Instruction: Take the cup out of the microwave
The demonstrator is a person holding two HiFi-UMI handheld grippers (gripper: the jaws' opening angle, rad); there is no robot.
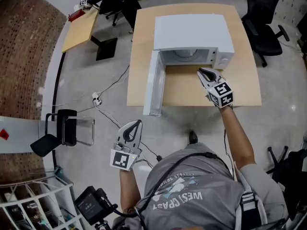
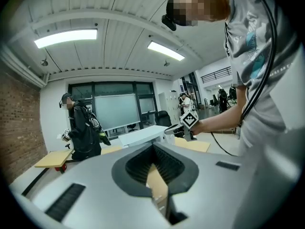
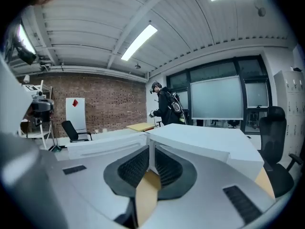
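A white microwave [image 1: 192, 30] stands on a wooden table [image 1: 144, 56], its door [image 1: 156, 83] swung open to the left. A pale round shape [image 1: 184, 54] shows inside the cavity; I cannot tell whether it is the cup. My right gripper [image 1: 199, 71] is shut and empty over the table just in front of the opening, at its right side. In the right gripper view its jaws [image 3: 150, 150] point at the microwave [image 3: 205, 140]. My left gripper [image 1: 138, 122] is shut and empty, low over the floor near my body. Its own view shows the closed jaws [image 2: 153, 146] and the right gripper [image 2: 172, 129] beyond.
Black office chairs [image 1: 264, 18] stand behind and right of the table. A second wooden table [image 1: 81, 28] is at the back left. Cables [image 1: 103, 104] run across the floor. A black chair [image 1: 57, 133] and a shelf [image 1: 29, 205] are at my left. A person in black [image 2: 81, 128] stands in the background.
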